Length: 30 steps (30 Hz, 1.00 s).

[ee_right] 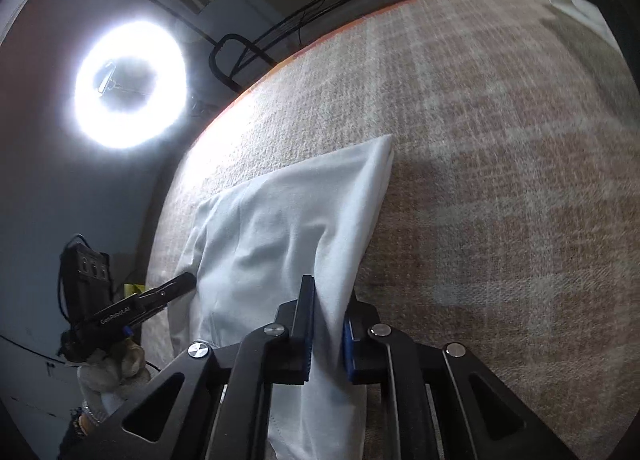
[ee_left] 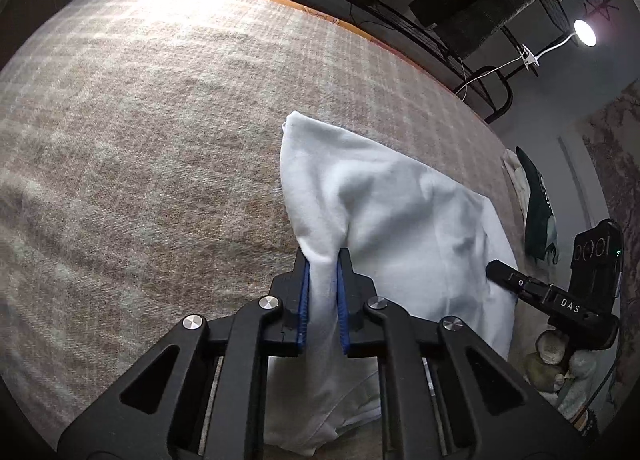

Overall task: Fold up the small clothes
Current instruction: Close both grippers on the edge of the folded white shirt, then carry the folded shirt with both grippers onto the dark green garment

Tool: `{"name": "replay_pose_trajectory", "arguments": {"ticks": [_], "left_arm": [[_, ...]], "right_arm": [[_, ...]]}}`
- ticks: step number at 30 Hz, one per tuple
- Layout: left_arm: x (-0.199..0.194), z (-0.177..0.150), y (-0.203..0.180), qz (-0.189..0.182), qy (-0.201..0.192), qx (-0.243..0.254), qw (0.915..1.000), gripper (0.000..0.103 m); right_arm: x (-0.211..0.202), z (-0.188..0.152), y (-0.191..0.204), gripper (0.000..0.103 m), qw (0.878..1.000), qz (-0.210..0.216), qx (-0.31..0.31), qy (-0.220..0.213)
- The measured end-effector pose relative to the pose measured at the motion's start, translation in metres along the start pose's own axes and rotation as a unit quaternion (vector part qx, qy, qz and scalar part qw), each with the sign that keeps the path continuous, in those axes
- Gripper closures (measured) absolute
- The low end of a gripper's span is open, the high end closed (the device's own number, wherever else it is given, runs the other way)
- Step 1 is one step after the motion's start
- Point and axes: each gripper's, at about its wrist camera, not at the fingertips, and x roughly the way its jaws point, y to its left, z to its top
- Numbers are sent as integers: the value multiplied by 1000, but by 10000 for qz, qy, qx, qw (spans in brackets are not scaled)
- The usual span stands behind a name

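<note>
A small white garment (ee_left: 400, 220) lies partly lifted over a beige checked blanket (ee_left: 140, 140). My left gripper (ee_left: 323, 260) is shut on one bunched edge of it, the cloth pinched between the blue pads. My right gripper (ee_right: 330, 292) is shut on the opposite edge of the same white garment (ee_right: 280, 220). Each gripper shows in the other's view: the right one (ee_left: 520, 280) at the garment's right edge, the left one (ee_right: 168, 292) at its left edge. The cloth sags between them.
The blanket (ee_right: 500, 180) covers a bed with an orange edge (ee_left: 320, 16). A dark garment (ee_left: 536, 204) hangs at the right side. A ring light (ee_right: 130, 86) glares at the left. Another pale cloth (ee_right: 576, 8) lies at the far right corner.
</note>
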Motion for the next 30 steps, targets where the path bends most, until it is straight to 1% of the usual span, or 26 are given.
{"name": "replay_pose_trajectory", "arguments": {"ticks": [2,8,11,17,23,30], "left_arm": [[-6,0,-8,32,-108,142,9998,94],[-27,0,-29,-53,-348,419,9985,94],[-32,-1,-38,-92,-394,519,9978,94],[-34,-6,-71,-168,-447,806,9956,94],[-33,-6,-109,-361,-497,1072,9923,94],[-14,4,-171,-696,-531,1270,9880,94]], "right_arm": [[-5,1,7,94,9998,-119,-166,-40],[-19,8,35,95,9980,-301,-491,-249],[-28,11,46,95,9967,-343,-654,-346],[-51,17,57,95,9943,-400,-825,-536],[-81,19,49,95,9912,-594,-970,-678],[-134,34,11,95,9880,-803,-918,-951]]}}
